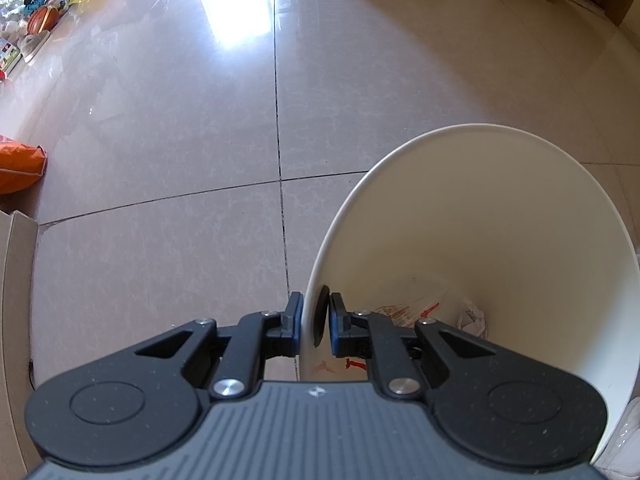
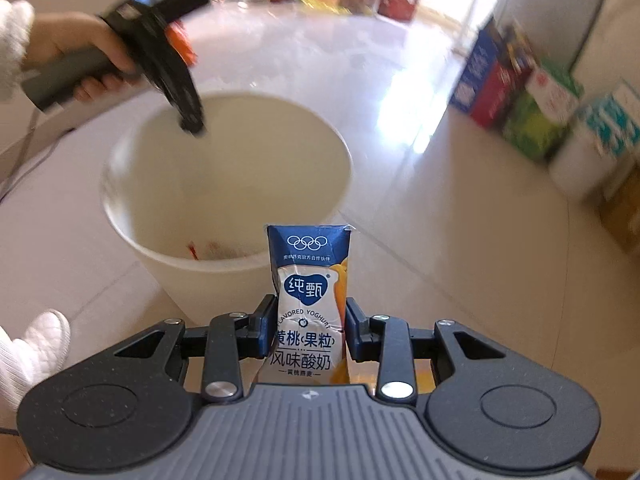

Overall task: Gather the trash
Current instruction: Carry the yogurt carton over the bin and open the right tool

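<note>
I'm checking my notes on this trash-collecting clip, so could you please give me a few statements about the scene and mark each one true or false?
1. The right claw grips a yoghurt carton. True.
2. The left claw is wide open above the floor. False: it is clamped on the rim of the white bin.
3. The bin is completely empty. False: wrappers and crumpled paper lie at the bottom.
4. The carton is already inside the bin. False: it sits in the right claw, outside the near wall.
5. The floor is glossy tile. True.
</note>
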